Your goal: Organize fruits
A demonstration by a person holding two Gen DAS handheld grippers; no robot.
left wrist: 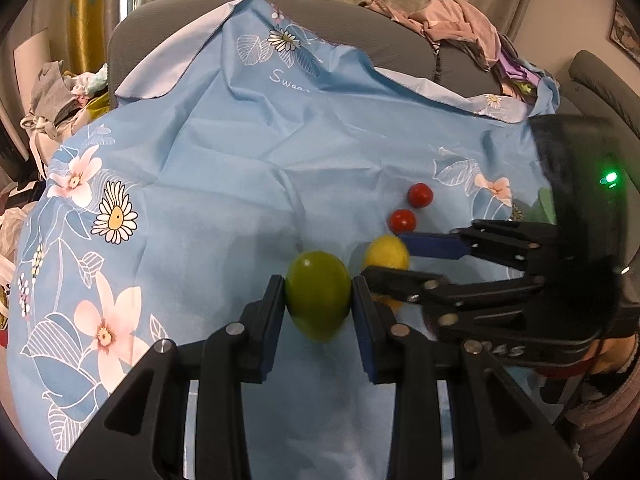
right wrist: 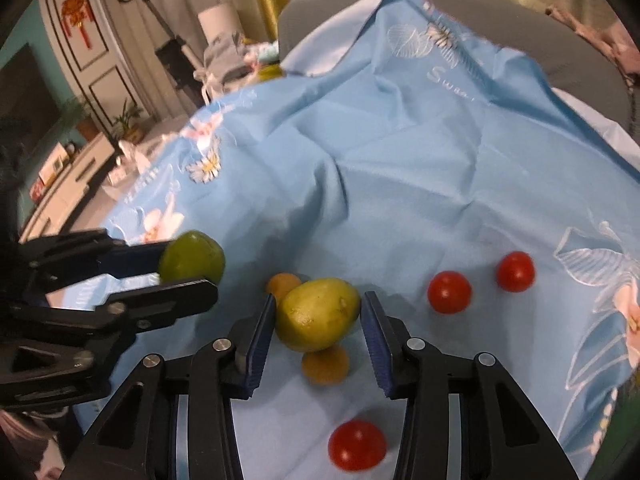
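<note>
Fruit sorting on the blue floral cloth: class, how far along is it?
Nothing looks grouped yet. In hand: the left gripper grips a green fruit; the right gripper, jaws open, straddles a yellow-green fruit. Left: three red fruits and two orange fruits lie scattered on the cloth.

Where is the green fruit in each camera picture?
Left wrist view: green fruit sits centre, clamped between the left tongs.
Right wrist view: it is at middle left, held by those tongs.
Shared landmark: the yellow lemon beside it.
</note>
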